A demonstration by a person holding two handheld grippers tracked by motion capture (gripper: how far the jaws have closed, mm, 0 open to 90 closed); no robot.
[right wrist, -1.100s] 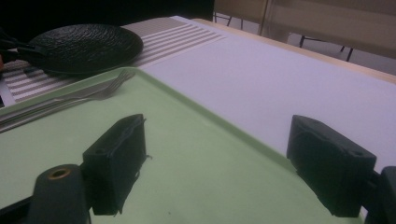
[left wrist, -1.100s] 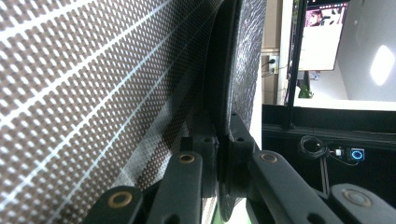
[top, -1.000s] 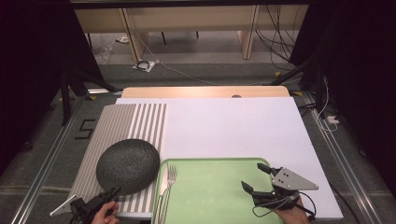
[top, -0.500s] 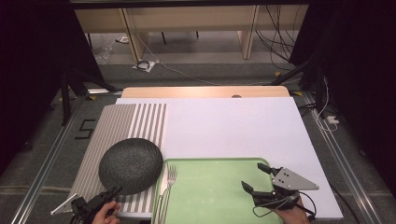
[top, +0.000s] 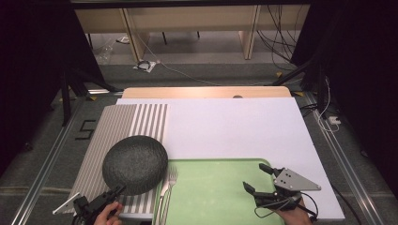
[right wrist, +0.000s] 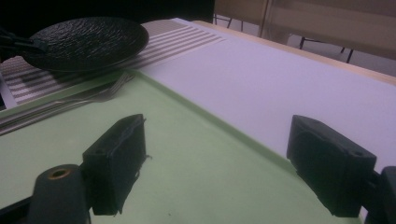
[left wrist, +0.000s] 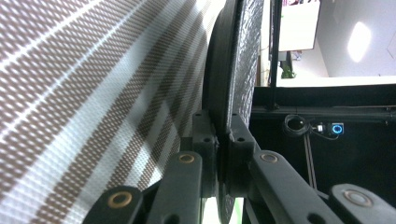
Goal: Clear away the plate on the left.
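Gripping the near rim of the black textured plate (top: 135, 164), the left gripper (top: 114, 191) was clamped shut, the plate over the striped placemat (top: 119, 124) beside the green tray (top: 220, 187). It looked rigid, fairly heavy and breakable, so a deep rim bite seemed advisable. The right gripper (top: 256, 179) stood jaws apart, empty, above the tray.

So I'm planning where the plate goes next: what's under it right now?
The black plate, clamped at its near rim by the left gripper, sits over the striped mat. Beside it a fork lies on the green tray. Whatever is directly beneath the plate is covered.

Fork (top: 168, 194) on green tray (top: 220, 197)
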